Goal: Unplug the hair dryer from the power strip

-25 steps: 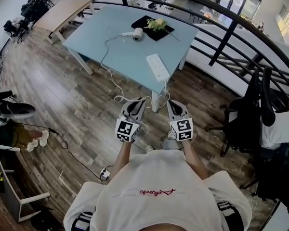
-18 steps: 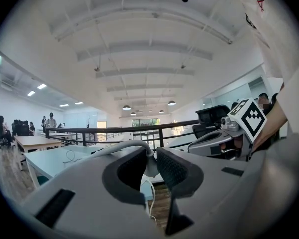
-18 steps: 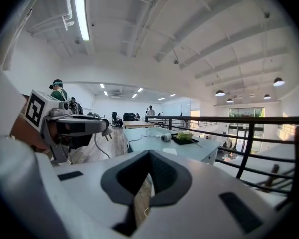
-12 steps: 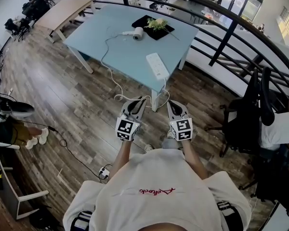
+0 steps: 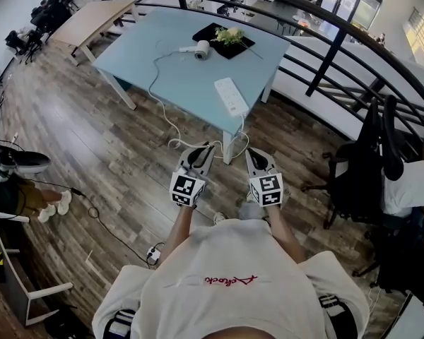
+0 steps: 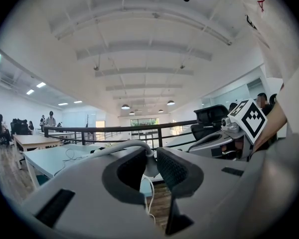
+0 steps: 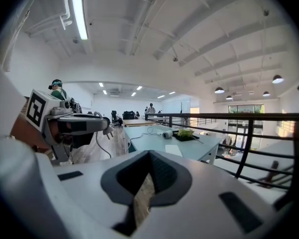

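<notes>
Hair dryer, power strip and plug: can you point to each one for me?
Hair dryer [image 5: 201, 49], head view, on its white barrel.
Power strip [image 5: 231, 96], head view, on the middle of its white top.
Plug [image 6: 150, 166], left gripper view, on its white body.

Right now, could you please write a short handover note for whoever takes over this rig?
Left gripper: shut on the plug, well short of the table.
Right gripper: shut, empty.
Dryer and strip lie on the table; the cord trails off the table towards the plug.
Done: the plug is out of the strip.
Left: probably just setting the plug down.
</notes>
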Tool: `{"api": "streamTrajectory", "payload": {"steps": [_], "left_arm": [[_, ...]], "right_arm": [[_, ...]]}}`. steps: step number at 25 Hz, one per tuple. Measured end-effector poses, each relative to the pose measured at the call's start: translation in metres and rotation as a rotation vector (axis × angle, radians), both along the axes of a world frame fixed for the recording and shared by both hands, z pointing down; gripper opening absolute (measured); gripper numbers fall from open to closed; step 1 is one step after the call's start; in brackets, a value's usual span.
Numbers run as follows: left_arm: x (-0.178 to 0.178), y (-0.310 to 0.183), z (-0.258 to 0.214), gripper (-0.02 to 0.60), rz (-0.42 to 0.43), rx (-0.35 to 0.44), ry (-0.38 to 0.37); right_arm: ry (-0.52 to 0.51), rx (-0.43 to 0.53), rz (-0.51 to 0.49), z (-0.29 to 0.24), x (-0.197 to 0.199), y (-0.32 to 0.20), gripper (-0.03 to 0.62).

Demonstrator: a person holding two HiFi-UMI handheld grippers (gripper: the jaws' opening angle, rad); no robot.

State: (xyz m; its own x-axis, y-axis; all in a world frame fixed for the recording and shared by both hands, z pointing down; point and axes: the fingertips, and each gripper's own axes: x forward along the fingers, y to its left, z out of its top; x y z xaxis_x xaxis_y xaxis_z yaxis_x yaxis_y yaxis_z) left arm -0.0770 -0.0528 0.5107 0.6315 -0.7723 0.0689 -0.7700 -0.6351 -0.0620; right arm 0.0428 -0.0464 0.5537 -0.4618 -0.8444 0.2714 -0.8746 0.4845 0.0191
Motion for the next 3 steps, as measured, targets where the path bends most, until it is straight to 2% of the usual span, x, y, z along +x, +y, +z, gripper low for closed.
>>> {"api": "streamTrajectory", "payload": {"steps": [3], "left_arm": [[-0.0011, -0.0009, -0.0012, 0.064, 0.003, 0.005, -0.001]], "right_arm": [[0.002, 0.002, 0.002, -0.0005, -0.001, 0.0002, 0.017]]}}
